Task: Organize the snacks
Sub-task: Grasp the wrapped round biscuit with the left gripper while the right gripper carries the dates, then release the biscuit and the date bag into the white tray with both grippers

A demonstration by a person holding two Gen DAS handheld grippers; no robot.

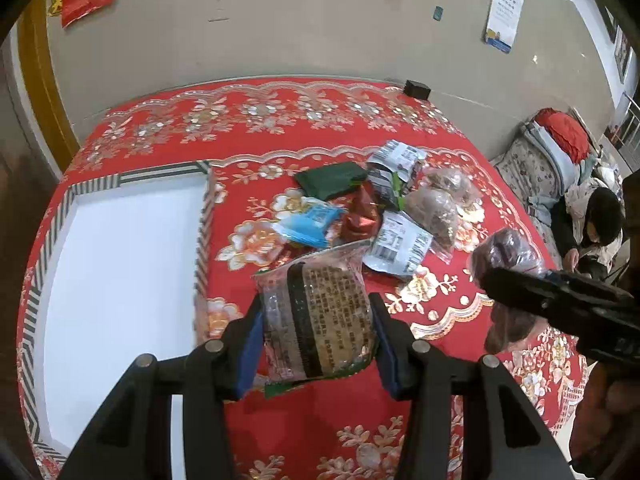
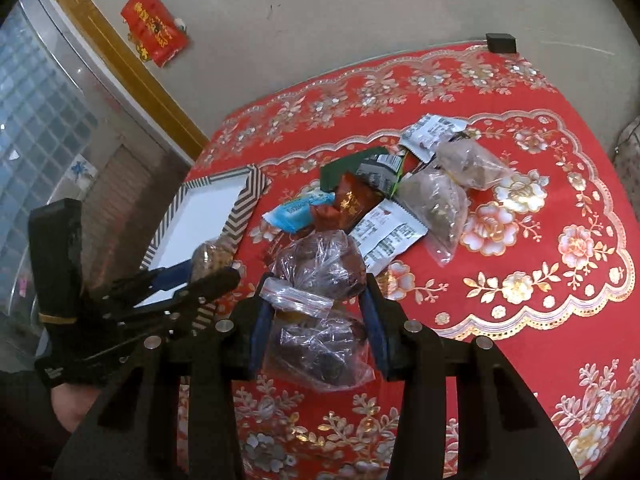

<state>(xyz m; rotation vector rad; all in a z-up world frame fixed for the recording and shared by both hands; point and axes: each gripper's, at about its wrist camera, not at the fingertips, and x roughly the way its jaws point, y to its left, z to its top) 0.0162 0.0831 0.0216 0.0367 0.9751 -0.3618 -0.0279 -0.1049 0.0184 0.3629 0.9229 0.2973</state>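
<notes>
My left gripper (image 1: 316, 312) is shut on a clear snack packet with brown contents and a black stripe (image 1: 320, 312), held above the red tablecloth beside the striped white box (image 1: 120, 264). My right gripper (image 2: 318, 300) is shut on a clear zip bag of dark snacks (image 2: 320, 264); it shows in the left wrist view (image 1: 508, 256) too. A pile of snacks lies on the table: a blue packet (image 1: 310, 222), a red packet (image 1: 362, 216), a green packet (image 1: 330, 180), white packets (image 1: 400, 246) and clear bags of brown snacks (image 1: 434, 208).
The box (image 2: 208, 216) has a striped rim and white inside. A small black block (image 1: 417, 89) sits at the table's far edge. A person sits on the floor at the right (image 1: 600, 220). Red paper hangs on the wall (image 2: 154, 26).
</notes>
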